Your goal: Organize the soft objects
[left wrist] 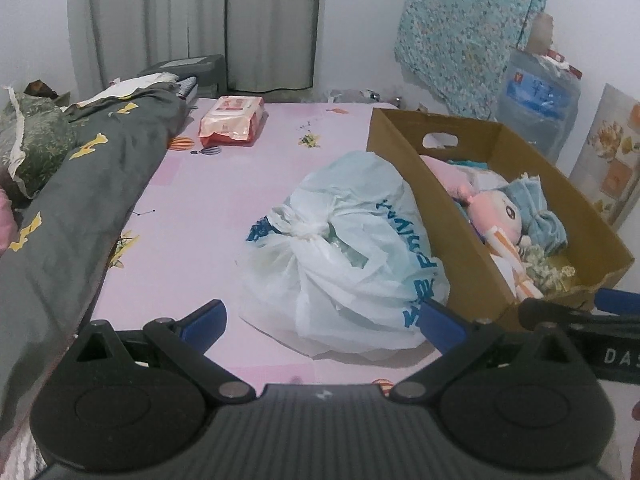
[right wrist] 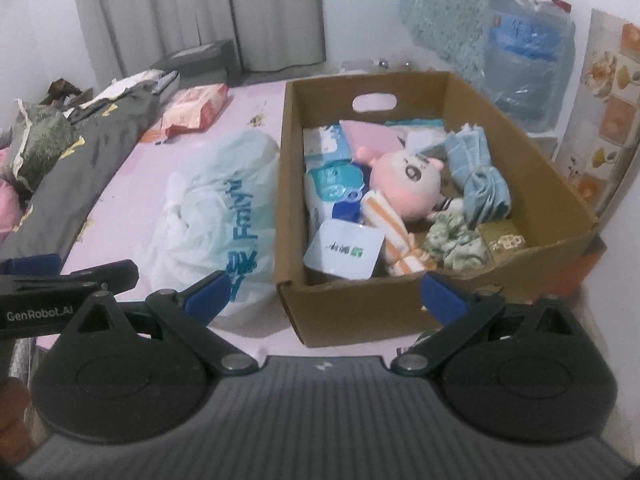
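Blue pads tip both of our tools, and each pair stands spread wide with nothing between them. Our left gripper [left wrist: 322, 322] points straight at the knotted white plastic bag [left wrist: 344, 256], which lies on the pink sheet [left wrist: 208, 184] just ahead of it, its right side touching the cardboard box [right wrist: 400, 308]. Our right gripper [right wrist: 324, 294] hangs at the box's near wall instead, with the bag off to its left. We judge the left one nearer the bag and better lined up for it. The bag's long axis runs away from us, alongside the box wall, knot facing up-left.

Inside the box sit a pink-faced doll [right wrist: 404, 184], a blue cloth [right wrist: 480, 176] and tissue packs [right wrist: 332, 184]. Farther off, an orange wipes pack [left wrist: 232, 120] lies on the sheet.

Blue lettering on the bag reads roughly "Family", partly creased. The tools carry "GenRobot.AI" and a cut-off "DAS".
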A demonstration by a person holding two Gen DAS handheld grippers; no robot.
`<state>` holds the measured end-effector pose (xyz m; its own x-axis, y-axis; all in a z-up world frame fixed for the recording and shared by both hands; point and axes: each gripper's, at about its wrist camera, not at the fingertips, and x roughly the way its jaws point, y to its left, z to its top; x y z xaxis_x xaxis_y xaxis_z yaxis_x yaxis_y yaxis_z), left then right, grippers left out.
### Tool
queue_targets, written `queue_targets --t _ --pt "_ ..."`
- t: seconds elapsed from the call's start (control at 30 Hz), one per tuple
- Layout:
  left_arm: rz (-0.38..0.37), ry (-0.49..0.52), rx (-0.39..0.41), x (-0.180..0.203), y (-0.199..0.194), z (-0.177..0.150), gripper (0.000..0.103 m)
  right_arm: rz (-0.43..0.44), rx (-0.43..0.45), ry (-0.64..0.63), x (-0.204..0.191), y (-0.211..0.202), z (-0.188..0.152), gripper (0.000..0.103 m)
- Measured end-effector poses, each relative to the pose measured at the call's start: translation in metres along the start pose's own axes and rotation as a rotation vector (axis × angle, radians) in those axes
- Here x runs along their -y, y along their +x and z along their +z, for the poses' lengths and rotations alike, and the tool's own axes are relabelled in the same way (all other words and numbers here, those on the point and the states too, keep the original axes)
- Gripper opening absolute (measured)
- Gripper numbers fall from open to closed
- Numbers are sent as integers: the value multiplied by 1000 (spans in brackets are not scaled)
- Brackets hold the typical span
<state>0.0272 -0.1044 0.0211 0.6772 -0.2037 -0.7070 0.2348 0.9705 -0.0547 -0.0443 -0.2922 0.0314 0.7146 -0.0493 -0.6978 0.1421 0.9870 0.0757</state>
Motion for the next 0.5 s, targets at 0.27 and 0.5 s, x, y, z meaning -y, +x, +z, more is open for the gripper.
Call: queue_targets --t 0.27,0.5 --pt "8 11 -21 8 7 1 103 4 -32 12 8 11 -2 102" --pt "20 22 -28 13 11 2 103 12 -32 1 8 10 -1 102"
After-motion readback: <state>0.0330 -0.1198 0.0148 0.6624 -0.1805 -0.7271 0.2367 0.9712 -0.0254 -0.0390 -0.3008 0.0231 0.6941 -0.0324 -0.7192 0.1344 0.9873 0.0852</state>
